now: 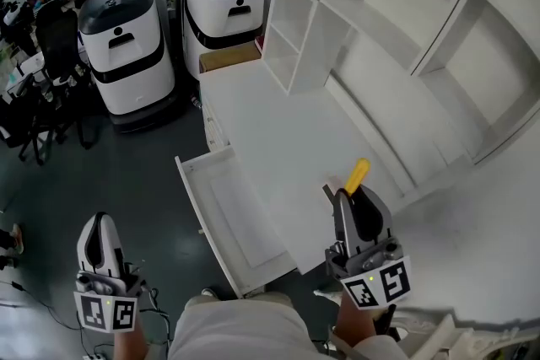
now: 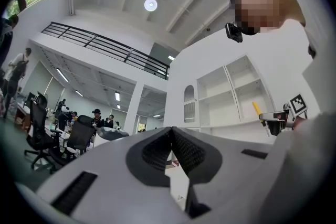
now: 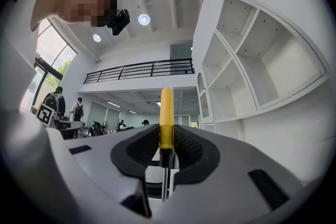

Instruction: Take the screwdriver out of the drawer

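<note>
Right tongs [image 1: 344,196] at 5 o'clock in the head view, pointing toward 12. Clamped narrowly on the screwdriver [image 1: 358,175], with both dark ribbed pads pressed against the lower part of its yellow handle. In the right gripper view, same grip at the tongs [image 3: 166,140]. Screwdriver [image 3: 166,113] upright between the pads, with the rounded handle end standing out past the tips toward 12 and the thin metal shaft running back toward 6, between the two jaws.

In the head view, yellow handle out of the drawer [image 1: 191,185] and above the white tabletop [image 1: 278,126], at about 3 o'clock from the drawer's front corner and touching neither. Drawer pulled out from the tabletop's edge, lying at 7 o'clock from the picture's centre.

Left tongs [image 1: 99,221] at 7 o'clock in the head view, above the dark floor and well apart from drawer and screwdriver. In the left gripper view, tongs [image 2: 171,134] closed with the pads meeting at the tips and nothing between them. Right tongs and the yellow handle visible far off at 3 o'clock in that view.

White shelf unit [image 1: 396,29] at 1 to 3 o'clock along the tabletop's far side. Two white machines [image 1: 126,38] with dark tops at 11 and 12 o'clock on the floor, and a brown box [image 1: 229,56] just beside the nearer one. Office chairs [image 1: 51,38] and several people at 10 o'clock, far off.
</note>
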Motion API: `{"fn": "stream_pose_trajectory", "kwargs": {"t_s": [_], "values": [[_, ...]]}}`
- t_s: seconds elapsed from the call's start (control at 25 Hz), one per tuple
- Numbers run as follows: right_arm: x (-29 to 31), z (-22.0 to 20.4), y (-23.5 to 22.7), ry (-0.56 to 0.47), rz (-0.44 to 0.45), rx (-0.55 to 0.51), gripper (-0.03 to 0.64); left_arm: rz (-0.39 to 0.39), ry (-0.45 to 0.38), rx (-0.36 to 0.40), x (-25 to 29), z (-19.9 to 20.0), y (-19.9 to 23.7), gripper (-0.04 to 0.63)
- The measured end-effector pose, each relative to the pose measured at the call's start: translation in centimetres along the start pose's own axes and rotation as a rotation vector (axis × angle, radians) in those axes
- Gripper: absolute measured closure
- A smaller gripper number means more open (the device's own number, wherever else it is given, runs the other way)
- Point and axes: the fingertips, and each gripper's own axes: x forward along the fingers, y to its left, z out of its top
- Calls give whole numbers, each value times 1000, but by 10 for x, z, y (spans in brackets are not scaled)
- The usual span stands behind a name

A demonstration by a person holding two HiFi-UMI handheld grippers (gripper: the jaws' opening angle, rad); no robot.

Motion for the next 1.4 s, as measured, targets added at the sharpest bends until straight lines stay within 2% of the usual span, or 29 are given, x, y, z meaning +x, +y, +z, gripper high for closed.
{"fn": "stream_pose_trajectory", "kwargs": {"t_s": [0.4, 1.08, 1.4], "values": [[-30, -17, 2, 58, -96, 1, 523, 40, 36, 0, -19, -6, 14, 580], [-15, -12, 26, 89, -32, -28, 523, 7, 39, -38, -20, -13, 12, 580], [-12, -17, 29, 99, -24, -3, 523, -13, 53, -37, -16, -14, 8, 580]]}}
